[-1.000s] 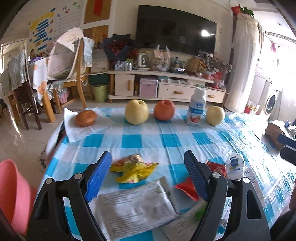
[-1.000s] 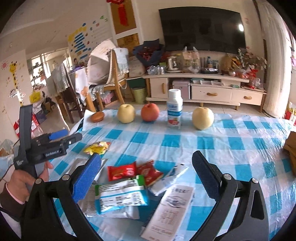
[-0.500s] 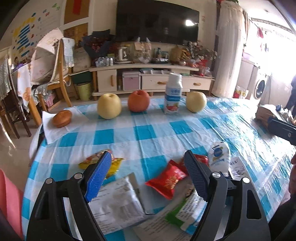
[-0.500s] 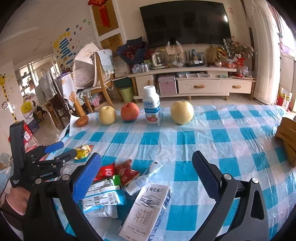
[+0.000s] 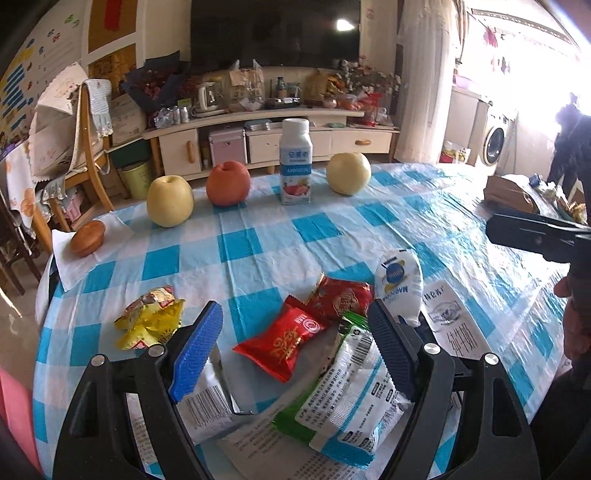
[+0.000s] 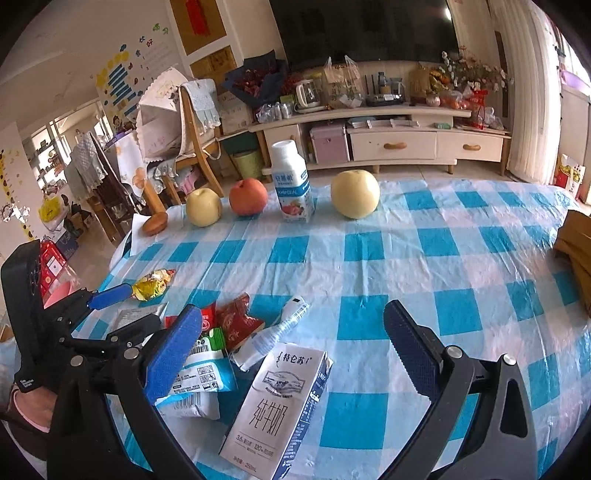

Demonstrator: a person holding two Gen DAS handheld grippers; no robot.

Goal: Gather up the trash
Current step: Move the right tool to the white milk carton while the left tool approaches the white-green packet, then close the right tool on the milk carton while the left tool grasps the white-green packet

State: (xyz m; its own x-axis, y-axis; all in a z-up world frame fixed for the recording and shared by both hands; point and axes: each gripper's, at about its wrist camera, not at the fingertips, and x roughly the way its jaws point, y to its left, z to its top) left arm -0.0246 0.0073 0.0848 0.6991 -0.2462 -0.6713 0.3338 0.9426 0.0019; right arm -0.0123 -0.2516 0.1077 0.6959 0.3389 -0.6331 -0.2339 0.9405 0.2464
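Both grippers, left gripper [image 5: 291, 347] and right gripper [image 6: 291, 347], gape empty; the red wrapper [image 5: 280, 341] beside the milk carton [image 6: 277, 410] looks light, crinkly, best pinched at its sealed edge

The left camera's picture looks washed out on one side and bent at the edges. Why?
Left wrist view: daylight from the right blows out the area by the washing machine, and a lamp glints on the TV. Both views: the fisheye lens bows the table edge and darkens the corners; the nearby tongs look oversized.
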